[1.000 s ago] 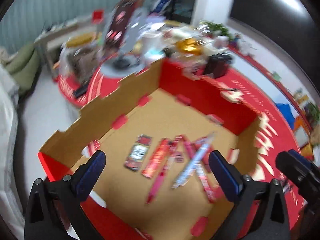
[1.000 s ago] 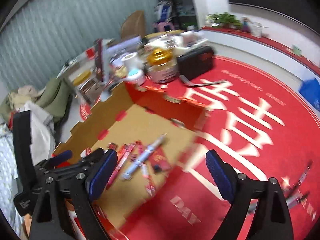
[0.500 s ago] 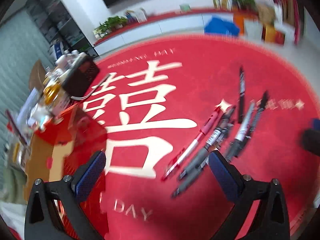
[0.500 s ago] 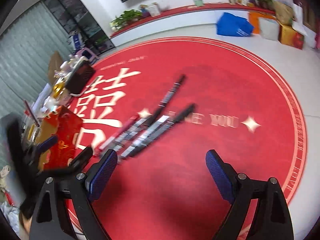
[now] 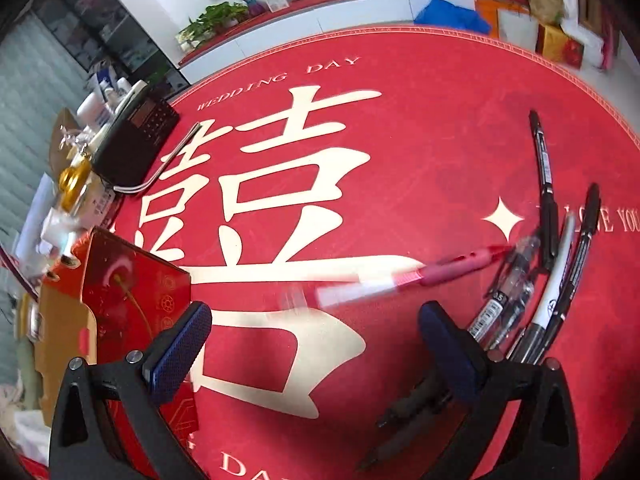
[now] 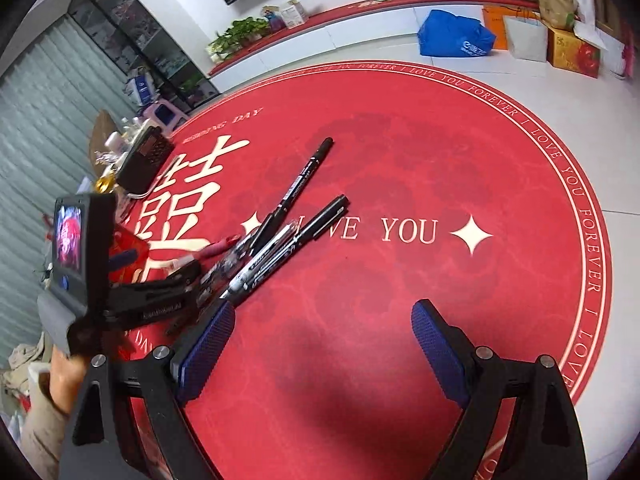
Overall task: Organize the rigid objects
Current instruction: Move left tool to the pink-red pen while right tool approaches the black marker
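Note:
Several pens lie in a loose pile on the round red mat, black markers and clear ones. A red pen lies just beyond my left gripper, smeared in the picture, with nothing between the open pads. One black marker points away at the right. A dark pen lies under the right finger. The red cardboard box stands at the left. My right gripper hangs open over bare mat, right of the pile. The left gripper shows at the pile's left end.
A black keypad device, a gold-lidded jar and bottles crowd the mat's far left. A blue bag, cartons and plants line the far wall. White floor tiles ring the mat. A person's hand holds the left tool.
Both views have swung from the box with pens in it to the pile on the mat, then sunk closer. The red pen has turned flatter. Both grippers stayed open.

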A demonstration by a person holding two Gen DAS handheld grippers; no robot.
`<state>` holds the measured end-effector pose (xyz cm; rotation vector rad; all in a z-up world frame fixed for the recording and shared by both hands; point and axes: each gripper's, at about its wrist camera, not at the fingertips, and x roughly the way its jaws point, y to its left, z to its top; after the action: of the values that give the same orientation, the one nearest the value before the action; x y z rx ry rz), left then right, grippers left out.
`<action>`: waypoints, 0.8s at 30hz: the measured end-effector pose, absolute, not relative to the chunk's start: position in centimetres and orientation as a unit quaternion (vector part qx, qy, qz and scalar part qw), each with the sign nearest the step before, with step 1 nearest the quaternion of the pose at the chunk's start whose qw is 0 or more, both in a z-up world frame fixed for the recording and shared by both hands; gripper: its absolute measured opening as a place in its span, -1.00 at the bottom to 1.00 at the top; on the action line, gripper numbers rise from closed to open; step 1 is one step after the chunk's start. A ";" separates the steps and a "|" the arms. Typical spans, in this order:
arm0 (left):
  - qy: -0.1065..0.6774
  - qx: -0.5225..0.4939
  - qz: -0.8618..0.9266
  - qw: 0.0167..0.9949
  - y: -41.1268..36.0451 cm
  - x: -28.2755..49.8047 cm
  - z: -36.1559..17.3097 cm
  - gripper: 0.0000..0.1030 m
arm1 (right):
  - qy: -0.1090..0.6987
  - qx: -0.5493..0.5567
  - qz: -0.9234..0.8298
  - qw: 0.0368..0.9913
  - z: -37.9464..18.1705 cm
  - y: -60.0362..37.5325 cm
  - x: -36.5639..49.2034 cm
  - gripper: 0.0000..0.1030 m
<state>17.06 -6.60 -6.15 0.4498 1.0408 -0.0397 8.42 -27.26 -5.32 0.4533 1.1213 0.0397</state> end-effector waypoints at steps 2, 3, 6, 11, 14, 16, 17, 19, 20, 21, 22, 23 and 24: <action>0.485 0.220 -0.021 0.846 -6.7 16.8 -6.2 1.00 | 0.540 0.194 0.005 0.819 -5.9 -26.3 9.8 0.77; 0.481 0.226 -0.022 0.847 -6.8 16.7 -6.1 1.00 | 0.543 0.179 -0.002 0.820 -6.2 -25.6 10.5 0.77; 0.469 0.247 -0.014 0.848 -7.2 16.6 -6.0 1.00 | 0.543 0.121 -0.028 0.831 -6.7 -23.6 12.3 0.77; 0.431 0.260 -0.016 0.864 -8.1 16.4 -5.0 1.00 | 0.536 0.103 -0.055 0.836 -7.1 -23.4 13.4 0.77; 0.439 0.187 -0.011 0.879 -7.2 16.8 -3.8 1.00 | 0.503 0.149 -0.084 0.848 -5.9 -25.9 13.3 0.77; 0.461 0.122 -0.011 0.879 -6.7 17.8 -3.5 1.00 | 0.503 0.167 -0.087 0.844 -5.9 -27.1 13.9 0.77; 0.481 0.096 -0.008 0.872 -6.8 18.4 -3.9 1.00 | 0.510 0.164 -0.087 0.840 -6.0 -27.3 14.3 0.77; 0.509 0.077 -0.006 0.858 -7.7 19.2 -5.0 1.00 | 0.515 0.165 -0.084 0.837 -6.2 -27.8 14.3 0.77; 0.511 0.080 -0.002 0.856 -8.2 19.4 -5.5 0.99 | 0.515 0.170 -0.082 0.836 -6.3 -28.1 14.3 0.77; 0.498 0.082 0.005 0.863 -8.6 19.2 -5.5 1.00 | 0.517 0.174 -0.080 0.834 -6.3 -28.3 14.2 0.77; 0.504 0.095 0.016 0.858 -9.0 19.2 -5.8 1.00 | 0.522 0.176 -0.075 0.831 -6.4 -28.6 14.0 0.77; 0.510 0.106 0.018 0.853 -9.2 19.1 -6.0 1.00 | 0.526 0.176 -0.071 0.829 -6.5 -28.5 14.3 0.77; 0.512 0.114 0.015 0.852 -9.1 18.6 -6.1 1.00 | 0.529 0.173 -0.067 0.828 -6.4 -28.4 14.3 0.77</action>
<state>18.61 -9.09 -6.14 0.2402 1.0769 0.0326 14.33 -28.42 -6.36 0.3675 1.1239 -0.1426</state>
